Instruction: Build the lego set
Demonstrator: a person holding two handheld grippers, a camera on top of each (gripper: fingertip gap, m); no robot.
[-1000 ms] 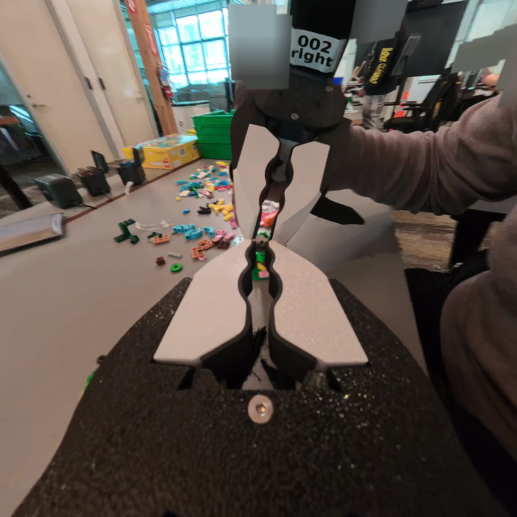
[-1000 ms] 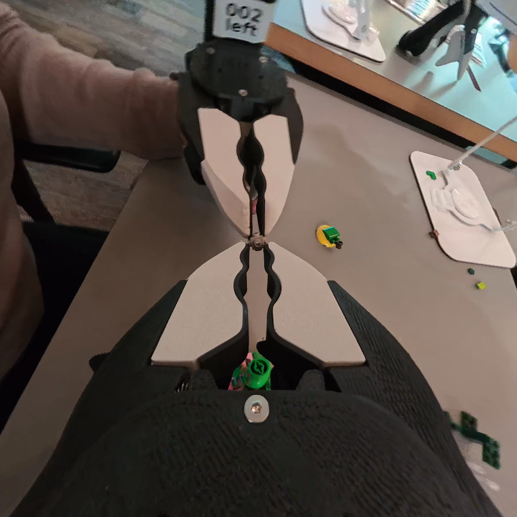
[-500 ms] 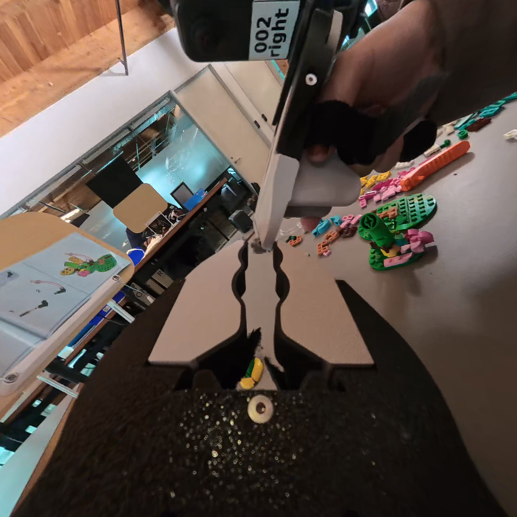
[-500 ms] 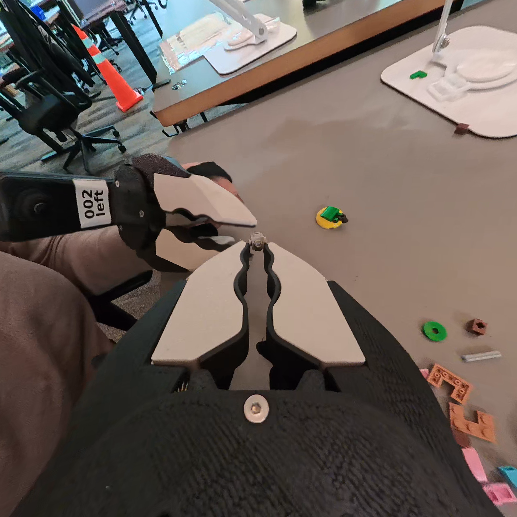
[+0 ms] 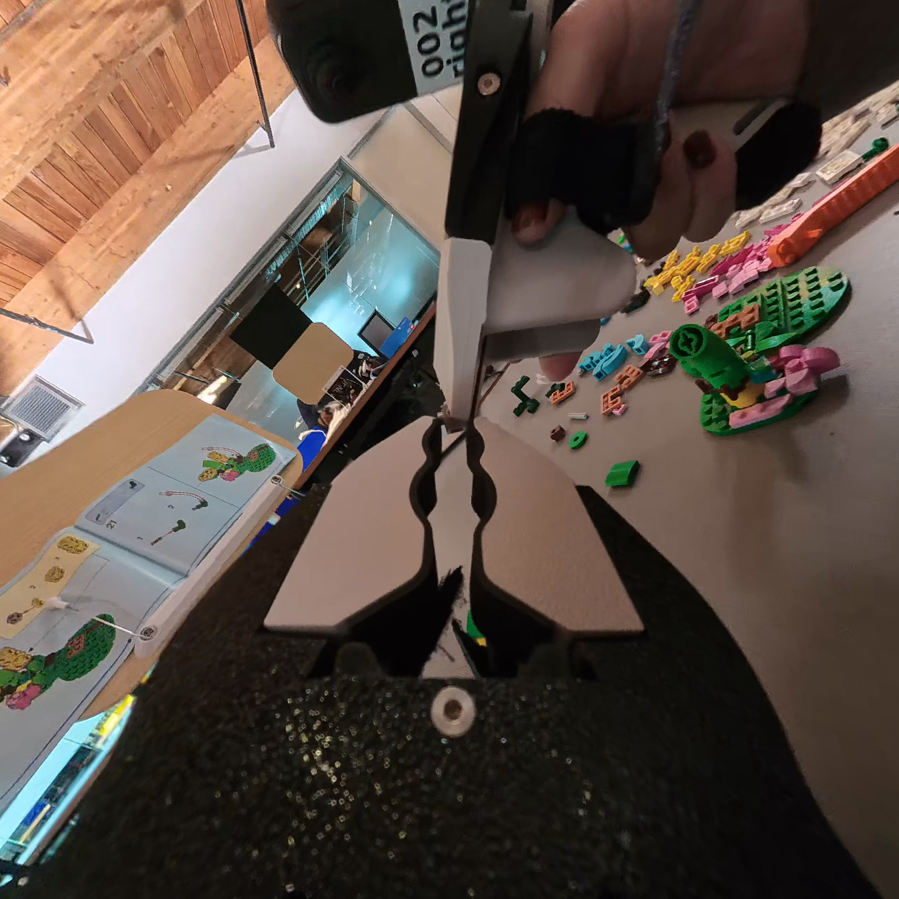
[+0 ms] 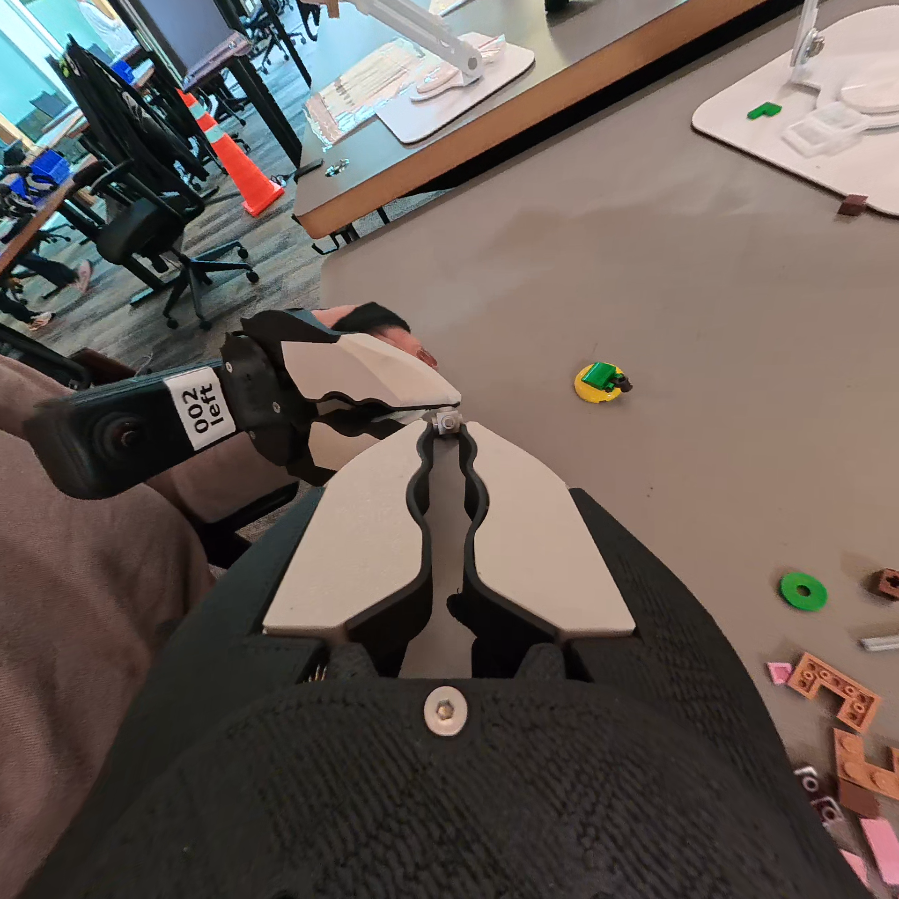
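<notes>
Right hand-held gripper (image 6: 446, 428) pinches small grey studded lego cube (image 6: 446, 422) at fingertips, above grey desk (image 6: 632, 292). Left hand-held gripper (image 5: 452, 428) nearly closed beside it; its contact hidden, grip unclear.

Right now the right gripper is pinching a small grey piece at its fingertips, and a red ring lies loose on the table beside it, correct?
Almost. The right gripper does pinch the small grey piece, but the ring on the table is green, not red, as the right wrist view shows.
</notes>
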